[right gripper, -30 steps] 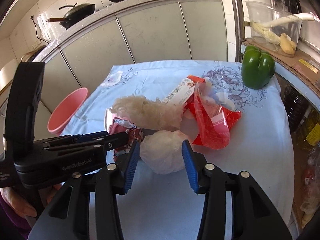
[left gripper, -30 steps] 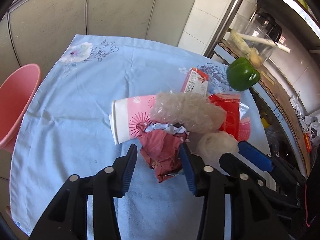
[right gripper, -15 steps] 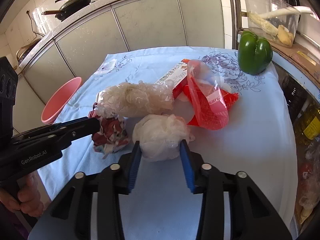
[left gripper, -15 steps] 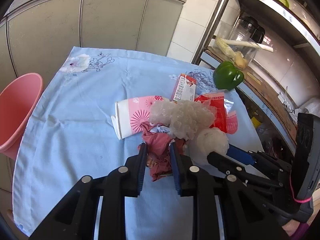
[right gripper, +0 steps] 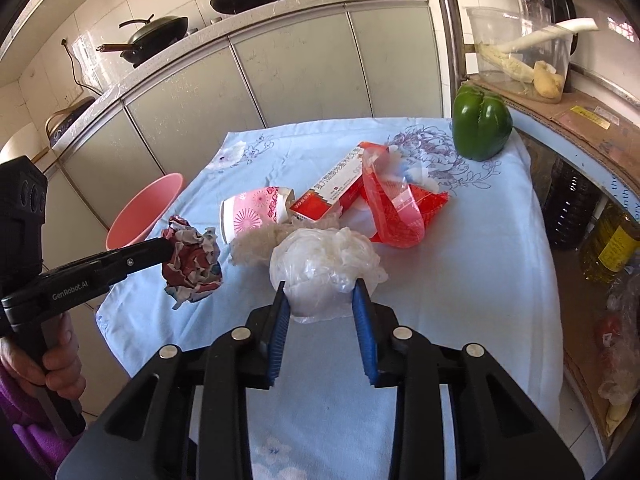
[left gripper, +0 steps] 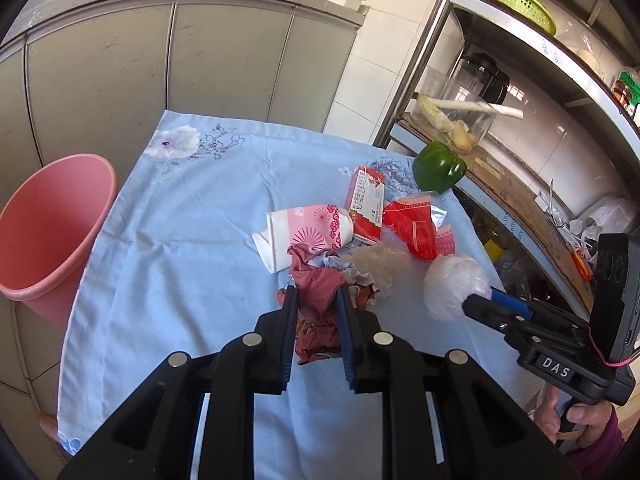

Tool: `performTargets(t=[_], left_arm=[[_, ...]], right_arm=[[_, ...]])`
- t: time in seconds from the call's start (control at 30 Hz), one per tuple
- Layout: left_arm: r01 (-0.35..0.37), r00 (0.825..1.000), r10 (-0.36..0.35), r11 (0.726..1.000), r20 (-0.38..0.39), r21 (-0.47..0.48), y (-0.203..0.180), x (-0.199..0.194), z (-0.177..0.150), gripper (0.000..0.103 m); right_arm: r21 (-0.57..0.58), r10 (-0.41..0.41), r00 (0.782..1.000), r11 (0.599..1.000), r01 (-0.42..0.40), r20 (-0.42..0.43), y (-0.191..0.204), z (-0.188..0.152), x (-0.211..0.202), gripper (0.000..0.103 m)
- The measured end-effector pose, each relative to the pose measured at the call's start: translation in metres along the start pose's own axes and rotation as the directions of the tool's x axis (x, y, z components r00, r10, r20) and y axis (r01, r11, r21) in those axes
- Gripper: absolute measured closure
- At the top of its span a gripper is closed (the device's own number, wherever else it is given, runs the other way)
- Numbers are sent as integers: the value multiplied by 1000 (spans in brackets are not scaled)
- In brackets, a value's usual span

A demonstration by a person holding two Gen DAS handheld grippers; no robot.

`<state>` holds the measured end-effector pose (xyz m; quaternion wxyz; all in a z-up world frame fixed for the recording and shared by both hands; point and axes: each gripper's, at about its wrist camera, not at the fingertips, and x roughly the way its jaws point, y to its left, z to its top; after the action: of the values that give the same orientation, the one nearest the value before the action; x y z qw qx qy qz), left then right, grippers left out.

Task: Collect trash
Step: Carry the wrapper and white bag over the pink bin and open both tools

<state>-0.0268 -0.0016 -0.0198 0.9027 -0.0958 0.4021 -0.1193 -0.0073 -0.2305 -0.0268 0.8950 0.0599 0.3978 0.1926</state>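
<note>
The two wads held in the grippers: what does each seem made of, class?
Maroon wad, in the left hand-held gripper: probably printed paper or foil wrapper, with sharp creases and pale undersides. White wad, in the right hand-held gripper: thin plastic film, translucent and glossy.

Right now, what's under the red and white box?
The box leans on the pink paper cup and on the red plastic wrapper. Whatever lies flat beneath it on the blue tablecloth is hidden.

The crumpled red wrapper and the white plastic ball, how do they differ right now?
The crumpled red wrapper is dark red with grey patches and jagged folds; the white plastic ball is translucent, pale and rounded. The left gripper pinches the wrapper, the right gripper the ball. Both are wadded trash, clamped above the blue tablecloth.
</note>
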Motion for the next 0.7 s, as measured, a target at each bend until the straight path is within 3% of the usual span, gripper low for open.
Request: performTargets(t=[0.43,0.7], left_arm=[[15,998,-16,999,62,30,19,-20,-6,84],[-12,992,10,1000,129,11,40,-36,-2,84]], right_arm=[[-9,-38,998,999,39,51,13,10,-15,71],[-84,61,997,995,-57,44,53,35,4,71]])
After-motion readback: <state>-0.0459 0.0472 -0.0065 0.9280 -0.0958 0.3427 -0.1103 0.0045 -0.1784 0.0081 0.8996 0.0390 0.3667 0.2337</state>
